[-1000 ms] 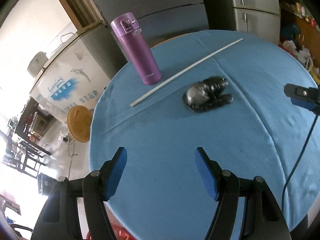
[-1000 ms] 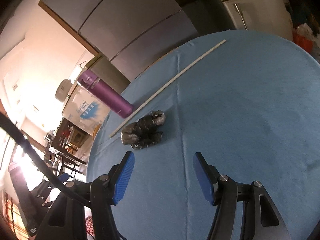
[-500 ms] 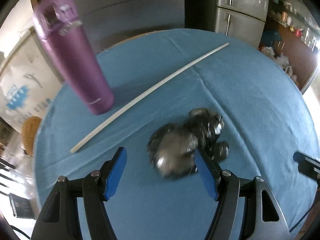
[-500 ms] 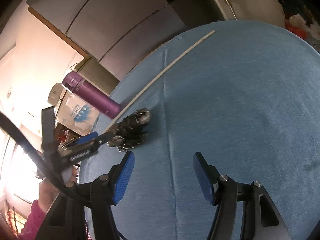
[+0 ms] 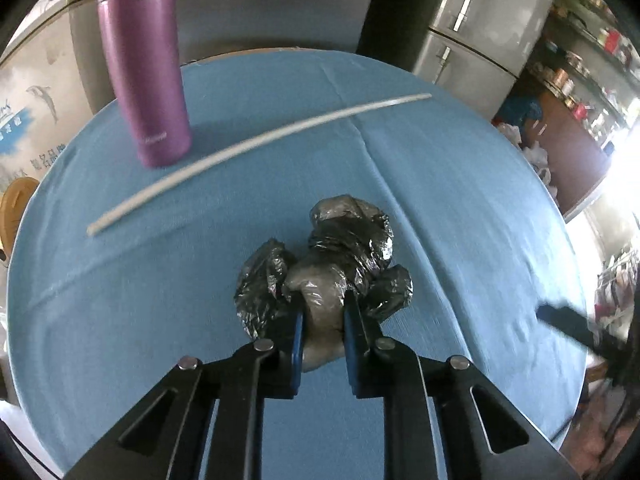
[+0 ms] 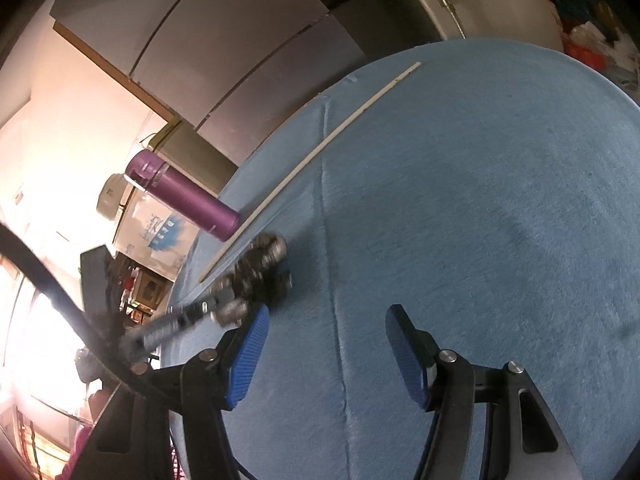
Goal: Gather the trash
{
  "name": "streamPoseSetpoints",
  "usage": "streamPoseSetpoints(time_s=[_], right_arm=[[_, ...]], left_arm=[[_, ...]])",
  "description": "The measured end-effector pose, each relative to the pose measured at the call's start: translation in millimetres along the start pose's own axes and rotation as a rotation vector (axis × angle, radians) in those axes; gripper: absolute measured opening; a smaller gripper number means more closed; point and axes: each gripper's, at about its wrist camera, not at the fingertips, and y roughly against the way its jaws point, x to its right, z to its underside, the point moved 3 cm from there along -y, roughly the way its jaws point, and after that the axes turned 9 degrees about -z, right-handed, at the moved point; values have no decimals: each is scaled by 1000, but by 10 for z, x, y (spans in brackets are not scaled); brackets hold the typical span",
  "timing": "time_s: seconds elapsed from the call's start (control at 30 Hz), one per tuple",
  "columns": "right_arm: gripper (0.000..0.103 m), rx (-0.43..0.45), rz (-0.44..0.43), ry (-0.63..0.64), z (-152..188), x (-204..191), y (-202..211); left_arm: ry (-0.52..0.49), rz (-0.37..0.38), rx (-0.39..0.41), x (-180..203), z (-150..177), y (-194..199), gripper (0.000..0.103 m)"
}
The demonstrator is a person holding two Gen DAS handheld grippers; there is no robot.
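Note:
A crumpled black plastic bag point(image 5: 348, 248) lies on the round blue table point(image 5: 460, 200). My left gripper point(image 5: 322, 300) is shut on the near part of the bag, its blue pads pressing both sides. The bag also shows in the right wrist view point(image 6: 264, 264), with the left gripper's fingers point(image 6: 192, 312) on it, blurred. My right gripper point(image 6: 326, 320) is open and empty, hovering over the table to the right of the bag.
A purple thermos bottle point(image 5: 146, 68) stands at the table's far left. A long thin white stick point(image 5: 256, 146) lies across the table behind the bag. Grey cabinets and a fridge point(image 5: 472, 28) stand beyond the table.
My left gripper moved forward onto the black bag and closed on it. The right gripper stayed open and shifted only slightly.

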Motion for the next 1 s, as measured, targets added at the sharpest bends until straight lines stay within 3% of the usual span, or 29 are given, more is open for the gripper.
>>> streamPoseSetpoints(time_s=[0.23,0.3,0.37,0.47,0.73,0.9,1.0], right_arm=[[65,-47,-47,36,37,-229,-82],[65,-64,-64,38,68,-298,-128],[65,-87,-74,47,117,-380,-181],[65,-108,-83,50,190,-446,-230],[65,-232,-124,-50,443,-532,-534],[65,-288,-107,-69,553,-699,-824],[65,-301,-36,-35,585,-819,-1016]], left_arm=[[61,155,-49,0,551,360,22],[86,169,-43,-69,644,461,47],[103,134,6,-182,710,610,60],[112,91,60,-376,827,819,61],[150,-62,112,-754,1048,987,61],[159,-90,119,-810,1155,1016,61],[159,-89,113,-806,1180,1025,61]])
